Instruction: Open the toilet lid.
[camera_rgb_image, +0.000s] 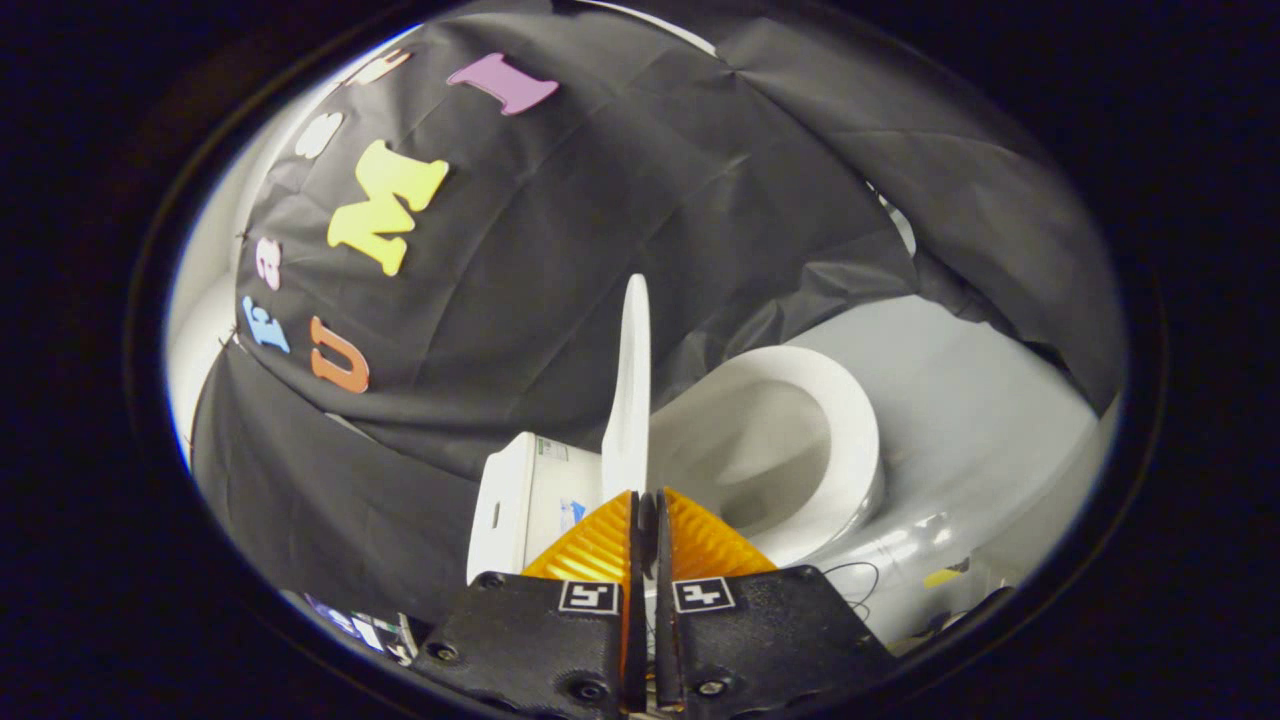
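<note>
The toilet lid (630, 390) stands raised, seen edge-on as a thin white blade rising straight up ahead of the fingers, with its lower edge running down into the narrow slot between them. To one side of it sits the tank (525, 500), squat and white with a small sticker on its face; to the other the seat ring (850, 420) lies flat around the open bowl (760, 460), so the lid is already well clear of the seat and the opening looks close to done, needing at most a last nudge back toward the tank. The gripper (645, 500) has its two fingers drawn almost together with only a slim gap, and the lid's rim appears pinched in that gap, though where exactly the pads meet the plastic is hidden behind the fingers, so I take it as a clench on the lid's edge rather than something plainly seen. I'd judge the lid to be a light, stiff, glossy moulding: it won't bend, but it is slick, and a thin rim held between two pads could slide out if pulled sideways. The free rim, far from the hinge, is the sensible place to hold, since it gives the easiest swing, and it should be eased back rather than let drop against the tank. Beyond the toilet, black cloth (600, 200) drapes the booth, and a pale floor (970, 400) spreads past the bowl, with a thin cable (860, 580) lying near its base.
</note>
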